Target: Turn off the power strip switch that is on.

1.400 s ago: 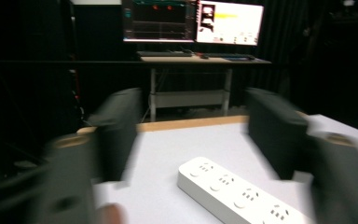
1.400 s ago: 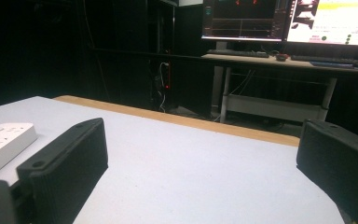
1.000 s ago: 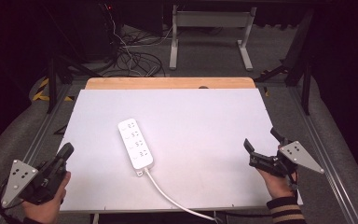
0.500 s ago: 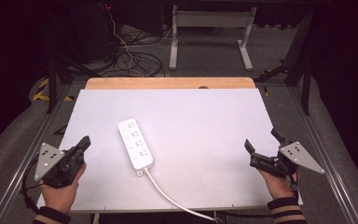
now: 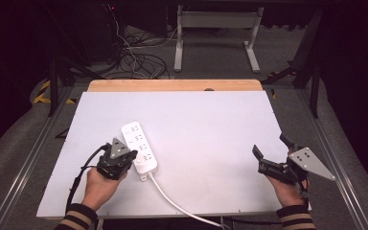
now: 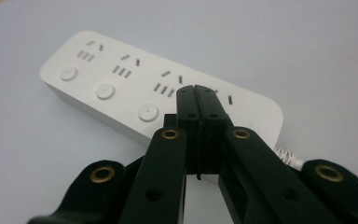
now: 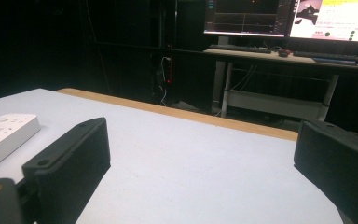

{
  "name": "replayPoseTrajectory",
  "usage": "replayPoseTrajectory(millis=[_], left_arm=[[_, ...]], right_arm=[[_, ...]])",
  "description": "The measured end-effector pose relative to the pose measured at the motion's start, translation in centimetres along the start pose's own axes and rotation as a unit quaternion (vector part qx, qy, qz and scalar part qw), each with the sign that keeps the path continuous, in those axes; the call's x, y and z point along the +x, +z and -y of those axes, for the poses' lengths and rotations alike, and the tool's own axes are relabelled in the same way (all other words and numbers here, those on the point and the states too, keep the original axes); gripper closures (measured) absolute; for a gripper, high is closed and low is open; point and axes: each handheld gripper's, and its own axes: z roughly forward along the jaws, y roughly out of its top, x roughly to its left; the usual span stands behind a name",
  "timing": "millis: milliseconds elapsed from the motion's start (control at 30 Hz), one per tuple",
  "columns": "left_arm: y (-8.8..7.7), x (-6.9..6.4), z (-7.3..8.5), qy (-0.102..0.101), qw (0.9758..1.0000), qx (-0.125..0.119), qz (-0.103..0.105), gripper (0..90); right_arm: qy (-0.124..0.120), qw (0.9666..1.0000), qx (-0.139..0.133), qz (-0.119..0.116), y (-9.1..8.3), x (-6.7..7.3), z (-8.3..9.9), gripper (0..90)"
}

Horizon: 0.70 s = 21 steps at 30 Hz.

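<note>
1. Your left hand (image 5: 99, 184) comes in over the near edge of the bench (image 5: 211, 124), holding the left gripper (image 5: 133, 158) against the near end of the white power strip (image 5: 139, 148)
2. In the left gripper view that gripper's jaws are pressed together with no gap, their tips over the strip's top face beside the socket row; whether they touch it you cannot tell
3. Your right gripper (image 5: 270, 152) sits near the right front corner of the bench, jaws spread wide apart and holding nothing, well apart from the strip
4. The strip lies flat left of centre, angled away to the left, its white cord (image 5: 177, 203) running off the near edge
5. Past the far wooden edge, monitors (image 7: 284, 16) glow on a desk (image 7: 279, 58)
</note>
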Motion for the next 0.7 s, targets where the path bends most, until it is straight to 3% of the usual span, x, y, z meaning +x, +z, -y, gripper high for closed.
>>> replayPoseTrajectory(millis=[200, 433, 600, 633, 700], left_arm=[[1.5, -0.7, 0.3, 0.016, 0.9995, 0.028, -0.003, 88.8], [1.4, -0.1, 0.7, 0.005, 0.9997, 0.023, -0.003, 89.0], [1.7, -0.3, 0.8, 0.016, 0.9996, 0.024, -0.004, 89.7], [1.9, -0.3, 1.0, 0.030, 0.9993, 0.015, -0.018, 89.7], [1.9, -0.3, 1.1, 0.027, 0.9995, 0.008, -0.015, 89.8]], right_arm=[[-0.001, 1.0000, 0.007, -0.004, 0.2, 0.2, 0.1, 4.1], [-0.007, 0.9999, 0.009, -0.011, 0.3, 0.6, 0.0, 4.4], [-0.008, 0.9998, 0.010, -0.012, 0.4, 0.6, 0.0, 4.4], [-0.008, 0.9998, 0.010, -0.012, 0.4, 0.6, 0.0, 4.4], [-0.009, 0.9998, 0.010, -0.013, 0.4, 0.7, -0.1, 4.4]])
